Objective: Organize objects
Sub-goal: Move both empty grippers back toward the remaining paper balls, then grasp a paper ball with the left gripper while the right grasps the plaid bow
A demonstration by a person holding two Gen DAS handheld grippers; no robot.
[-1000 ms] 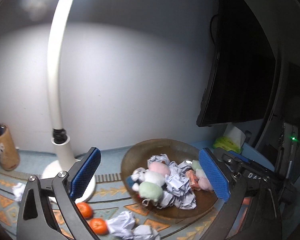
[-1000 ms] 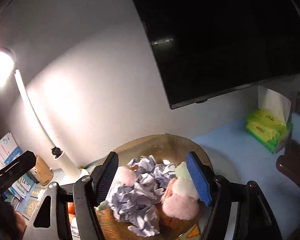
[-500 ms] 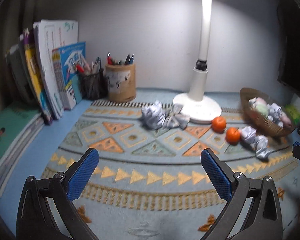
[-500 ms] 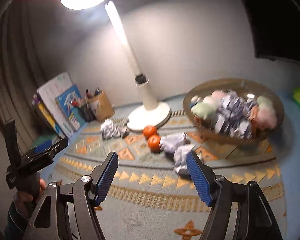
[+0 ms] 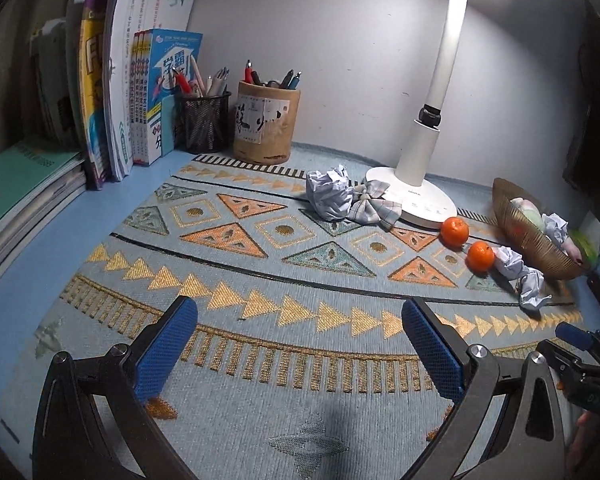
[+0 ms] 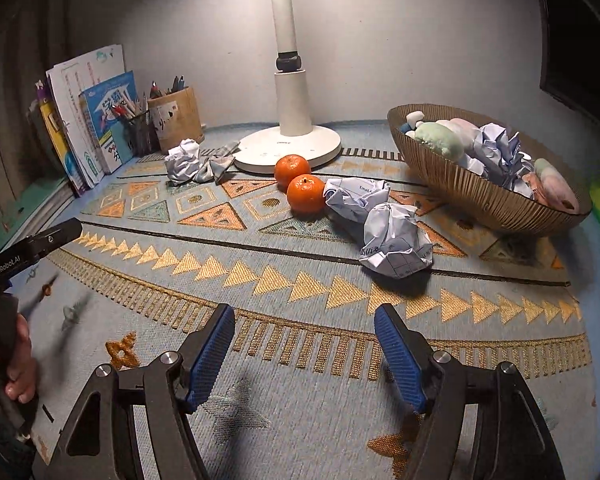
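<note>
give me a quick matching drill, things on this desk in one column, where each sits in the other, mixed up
Things:
1. plush toys
2. pens
3. checked bow
4. two oranges

Places:
A. in the wooden cup
B. beside a crumpled paper ball, by the lamp base
C. in the ribbed bowl
D. loose on the mat, between lamp base and bowl

Pairs: 1-C, 2-A, 3-B, 4-D

Blue desk (image 5: 4,292) under patterned woven mat (image 6: 260,280), bearing two oranges (image 6: 306,193), crumpled paper balls (image 6: 394,240), ribbed brown bowl (image 6: 460,188), white lamp base (image 6: 288,148)
</note>
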